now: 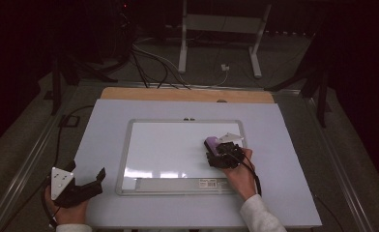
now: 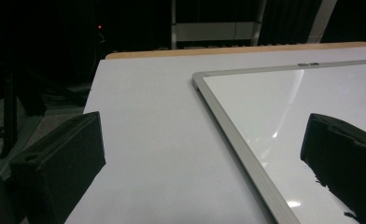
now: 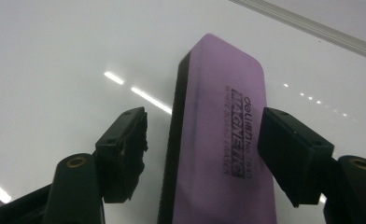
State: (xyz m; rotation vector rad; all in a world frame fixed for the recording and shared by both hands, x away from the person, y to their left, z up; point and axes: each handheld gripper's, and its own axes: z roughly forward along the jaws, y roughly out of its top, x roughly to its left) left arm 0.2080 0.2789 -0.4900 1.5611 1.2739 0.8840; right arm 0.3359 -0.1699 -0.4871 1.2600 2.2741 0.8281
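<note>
A purple, block-shaped magnetic whiteboard eraser with a black felt underside (image 3: 218, 140) lies flat on the white, silver-framed whiteboard (image 1: 129, 145), toward the board's right half and well inside its frame. In the right gripper view the eraser's long axis runs straight ahead between the jaws of the right tool (image 3: 202, 149) — one jaw on each long side, spread, with a visible gap at the left jaw and the right jaw at or just beside the purple edge. The eraser is bracketed, not yet pinched; closing across its short width appears to be what the next move turns on. The right hand (image 1: 240, 176) reaches in over the board's lower frame, tool pointing away from the person. The left tool (image 1: 88, 186) rests spread and empty on the pale counter (image 1: 294, 193) left of the board, far from the eraser.
</note>
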